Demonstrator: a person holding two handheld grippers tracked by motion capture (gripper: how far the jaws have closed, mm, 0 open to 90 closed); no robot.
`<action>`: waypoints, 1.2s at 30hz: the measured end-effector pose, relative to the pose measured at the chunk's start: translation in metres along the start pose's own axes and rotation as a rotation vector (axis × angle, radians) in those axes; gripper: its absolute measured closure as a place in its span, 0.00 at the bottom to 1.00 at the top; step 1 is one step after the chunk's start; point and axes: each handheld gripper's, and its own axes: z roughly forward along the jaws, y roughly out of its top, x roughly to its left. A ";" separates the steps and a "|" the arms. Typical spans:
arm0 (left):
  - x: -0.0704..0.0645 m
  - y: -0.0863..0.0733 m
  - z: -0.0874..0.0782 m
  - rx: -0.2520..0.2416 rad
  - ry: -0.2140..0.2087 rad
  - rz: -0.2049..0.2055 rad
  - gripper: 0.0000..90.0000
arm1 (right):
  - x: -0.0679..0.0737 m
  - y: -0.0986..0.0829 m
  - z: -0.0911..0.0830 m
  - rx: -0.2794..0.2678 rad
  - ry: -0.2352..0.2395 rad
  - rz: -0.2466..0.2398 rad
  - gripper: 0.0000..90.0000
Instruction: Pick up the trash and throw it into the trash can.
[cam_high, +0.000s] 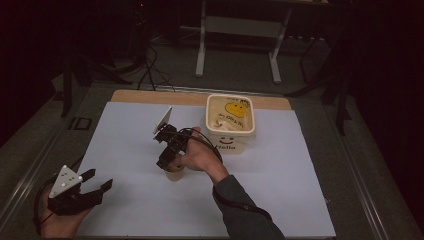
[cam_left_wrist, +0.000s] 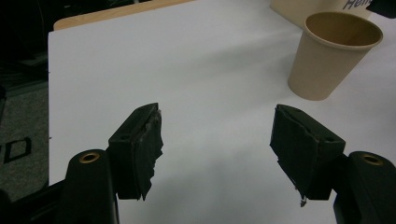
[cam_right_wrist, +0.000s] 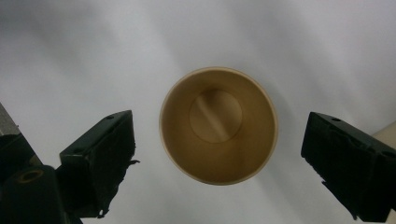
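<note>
Paper cup (cam_right_wrist: 218, 144), tan and empty, stands upright on the white sheet (cam_high: 280, 170) at the centre of the high view, directly beneath the right gripper (cam_right_wrist: 217, 154), whose own view looks straight down into the cup's mouth. Its jaws are spread wide, one to each side of the rim and clear of it. The left gripper (cam_high: 92, 187) rests at the lower left of the high view, jaws likewise apart on nothing, with the cup at the upper right of its own view. A cream lidded tub (cam_high: 230, 120) printed with a smiley sits just beyond the cup. Judged risks: a light, thin-walled cup may crush or go oval if the jaws close hard; an off-centre descent may catch the rim and tip it; a sideways sweep may knock it toward the tub.
</note>
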 end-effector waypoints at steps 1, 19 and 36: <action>0.000 0.000 0.000 0.000 -0.001 0.000 0.37 | -0.001 0.000 0.001 0.005 0.000 0.003 0.10; 0.000 0.000 0.000 0.000 -0.002 -0.003 0.37 | -0.002 0.003 0.021 0.043 0.020 0.004 0.10; 0.001 -0.001 -0.001 -0.001 -0.003 -0.002 0.37 | -0.007 0.001 0.036 0.086 0.010 0.013 0.11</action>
